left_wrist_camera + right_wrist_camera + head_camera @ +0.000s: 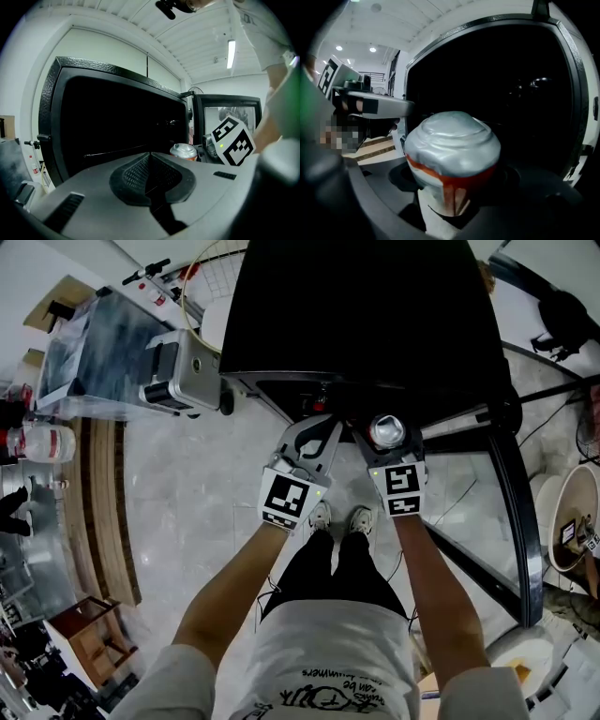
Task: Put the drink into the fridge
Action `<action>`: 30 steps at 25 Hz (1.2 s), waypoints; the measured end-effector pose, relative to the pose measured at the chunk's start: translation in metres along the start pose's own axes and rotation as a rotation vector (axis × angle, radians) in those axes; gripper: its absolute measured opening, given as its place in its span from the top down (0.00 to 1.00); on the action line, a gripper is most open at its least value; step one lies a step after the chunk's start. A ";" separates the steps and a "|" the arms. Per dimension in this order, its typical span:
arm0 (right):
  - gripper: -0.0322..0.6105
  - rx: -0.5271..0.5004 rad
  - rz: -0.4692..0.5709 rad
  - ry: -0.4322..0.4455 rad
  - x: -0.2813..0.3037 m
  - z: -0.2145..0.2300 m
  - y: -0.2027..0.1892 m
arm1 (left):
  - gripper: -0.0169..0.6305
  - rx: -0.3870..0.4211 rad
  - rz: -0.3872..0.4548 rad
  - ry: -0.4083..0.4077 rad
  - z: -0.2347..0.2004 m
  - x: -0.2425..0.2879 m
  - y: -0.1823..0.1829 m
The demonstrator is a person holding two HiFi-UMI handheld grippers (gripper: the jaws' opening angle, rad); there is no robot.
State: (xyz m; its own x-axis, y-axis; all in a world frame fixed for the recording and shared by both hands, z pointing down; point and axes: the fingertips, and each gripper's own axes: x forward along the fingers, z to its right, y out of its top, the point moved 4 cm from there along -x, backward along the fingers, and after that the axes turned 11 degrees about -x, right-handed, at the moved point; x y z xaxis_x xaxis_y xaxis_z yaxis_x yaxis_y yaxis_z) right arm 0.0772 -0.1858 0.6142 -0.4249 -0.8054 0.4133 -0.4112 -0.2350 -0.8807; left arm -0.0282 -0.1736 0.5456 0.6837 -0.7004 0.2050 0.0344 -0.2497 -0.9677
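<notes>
The drink (386, 430) is a cup with a crinkled silver foil lid and a red band; my right gripper (387, 439) is shut on it, holding it upright. In the right gripper view the drink (452, 154) fills the middle between the jaws of that gripper (452, 190). The black fridge (356, 306) stands directly ahead, its dark front (511, 93) close behind the cup. My left gripper (321, 427) is beside the right one, shut with nothing in it; its pads (150, 159) meet. From the left gripper view the drink (183, 151) shows just to the right.
A silver box-like machine (183, 371) and a grey table (94, 343) stand to the fridge's left. A black metal frame (511, 502) runs down the right side, with a white bucket (572, 531) beyond it. A wooden stool (89, 638) sits at lower left. The person's shoes (337, 519) are near the fridge's foot.
</notes>
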 end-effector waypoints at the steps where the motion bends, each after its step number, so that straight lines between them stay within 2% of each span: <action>1: 0.42 0.002 -0.004 0.000 0.003 0.000 -0.002 | 0.94 -0.001 -0.003 0.000 -0.001 0.002 -0.001; 10: 0.42 0.003 -0.018 0.004 0.030 0.007 -0.008 | 0.94 -0.006 -0.029 0.005 -0.014 0.024 -0.013; 20: 0.42 0.003 -0.041 0.004 0.056 0.022 -0.016 | 0.94 -0.064 -0.058 0.017 -0.029 0.042 -0.028; 30: 0.42 0.019 -0.055 0.014 0.078 0.028 -0.026 | 0.94 -0.049 -0.088 0.020 -0.037 0.061 -0.037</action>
State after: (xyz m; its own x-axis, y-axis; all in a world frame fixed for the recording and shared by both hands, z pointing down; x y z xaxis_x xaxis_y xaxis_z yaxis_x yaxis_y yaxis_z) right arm 0.0771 -0.2582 0.6627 -0.4131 -0.7837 0.4640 -0.4189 -0.2889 -0.8609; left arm -0.0145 -0.2323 0.5990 0.6652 -0.6872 0.2921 0.0575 -0.3428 -0.9376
